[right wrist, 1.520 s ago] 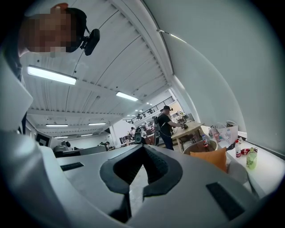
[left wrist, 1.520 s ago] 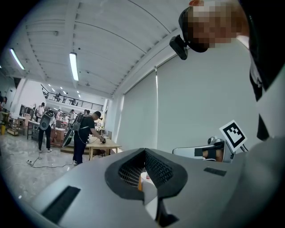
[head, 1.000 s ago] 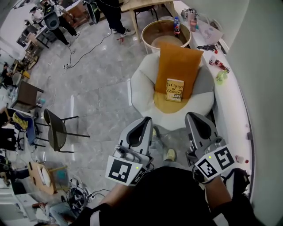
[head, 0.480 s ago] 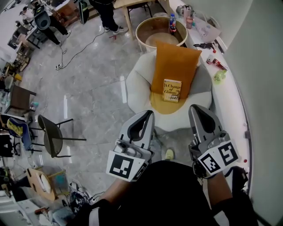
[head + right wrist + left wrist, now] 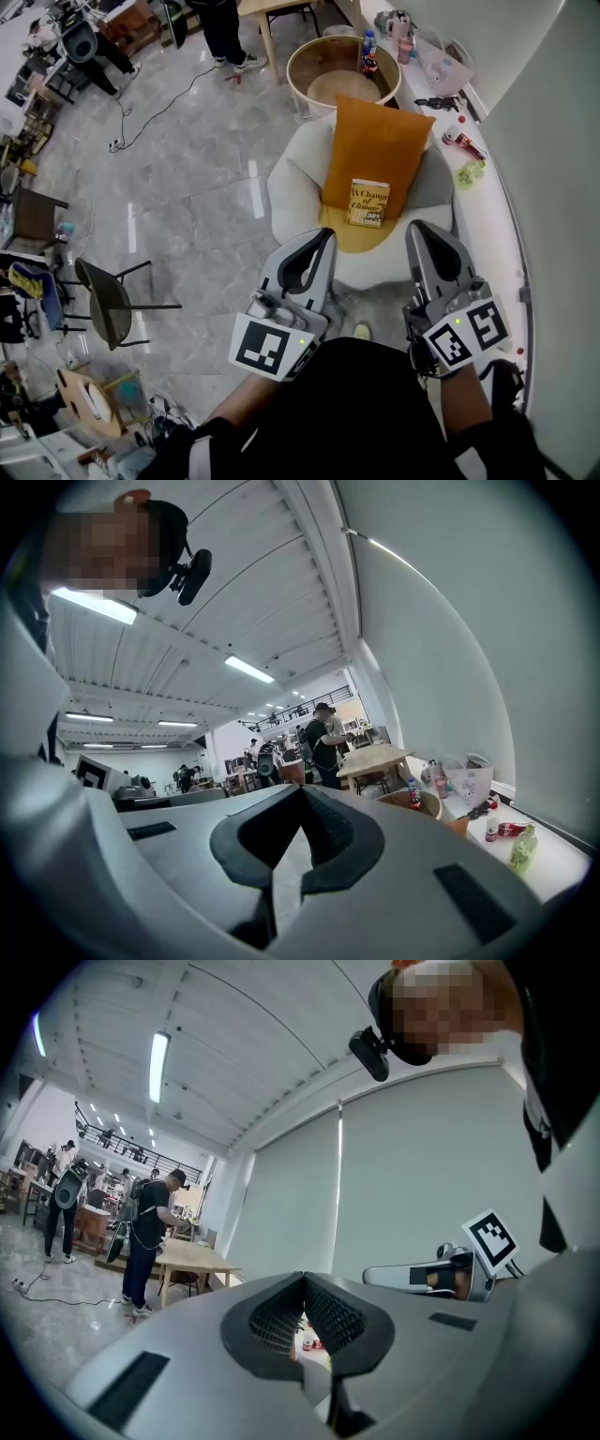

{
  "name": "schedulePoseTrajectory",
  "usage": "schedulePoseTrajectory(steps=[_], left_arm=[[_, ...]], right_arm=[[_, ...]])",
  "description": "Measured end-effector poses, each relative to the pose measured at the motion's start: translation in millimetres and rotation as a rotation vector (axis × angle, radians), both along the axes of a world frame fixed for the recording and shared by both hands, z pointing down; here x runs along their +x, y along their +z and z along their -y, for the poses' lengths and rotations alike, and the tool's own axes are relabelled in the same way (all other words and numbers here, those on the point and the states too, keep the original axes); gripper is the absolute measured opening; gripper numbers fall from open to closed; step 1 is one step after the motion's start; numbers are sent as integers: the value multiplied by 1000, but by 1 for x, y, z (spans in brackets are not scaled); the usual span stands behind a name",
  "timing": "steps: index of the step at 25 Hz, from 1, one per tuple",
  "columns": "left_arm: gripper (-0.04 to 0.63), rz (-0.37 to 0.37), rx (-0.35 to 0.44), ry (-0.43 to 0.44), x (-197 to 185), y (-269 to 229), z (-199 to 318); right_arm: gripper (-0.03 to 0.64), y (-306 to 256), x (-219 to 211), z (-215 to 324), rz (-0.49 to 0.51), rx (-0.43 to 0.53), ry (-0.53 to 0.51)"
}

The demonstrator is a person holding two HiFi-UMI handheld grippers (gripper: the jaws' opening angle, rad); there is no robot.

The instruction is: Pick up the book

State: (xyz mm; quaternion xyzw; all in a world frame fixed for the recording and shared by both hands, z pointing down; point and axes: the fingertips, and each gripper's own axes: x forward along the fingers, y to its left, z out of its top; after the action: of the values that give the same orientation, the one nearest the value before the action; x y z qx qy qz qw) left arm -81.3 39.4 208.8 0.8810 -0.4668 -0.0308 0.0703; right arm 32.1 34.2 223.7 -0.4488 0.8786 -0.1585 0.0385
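- Left tongs (image 5: 324,234): jaws closed tip to tip, nothing held; in the left gripper view only a narrow slit shows behind the meeting tips
- Right tongs (image 5: 418,229): jaws pressed fully together, empty
- Both tongs are held level, side by side in front of the person's dark-clothed body, pointing toward the white armchair (image 5: 292,192); each marker cube faces up toward the head camera
- Book (image 5: 369,202): yellow cover with dark lettering, front cover facing out, propped on the armchair seat with its back against the orange cushion (image 5: 377,141); its lower edge rests on an orange-yellow seat pad (image 5: 349,232)
- The book lies ahead of the tongs, on a line roughly between the two tips, and clear of both; neither touches it
- Behind the armchair stands a round wooden tub (image 5: 306,58), with a bottle (image 5: 368,52) at its far rim
- White counter (image 5: 495,234) runs along the wall on the right, carrying a green bottle (image 5: 472,172), a red item (image 5: 461,142) and other small items too small to identify
- Grey marble floor (image 5: 187,187) to the left, with a dark chair (image 5: 105,302) standing on it and a cable trailing across it
- A person (image 5: 148,1232) stands at a wooden table (image 5: 192,1265) in the background
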Motion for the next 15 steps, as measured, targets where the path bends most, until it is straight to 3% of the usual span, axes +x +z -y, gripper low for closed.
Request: schedulePoseTrajectory(steps=[15], left_arm=[[5, 7, -4, 16, -31, 1, 50]], right_arm=[[9, 0, -33, 45, -26, -1, 6]])
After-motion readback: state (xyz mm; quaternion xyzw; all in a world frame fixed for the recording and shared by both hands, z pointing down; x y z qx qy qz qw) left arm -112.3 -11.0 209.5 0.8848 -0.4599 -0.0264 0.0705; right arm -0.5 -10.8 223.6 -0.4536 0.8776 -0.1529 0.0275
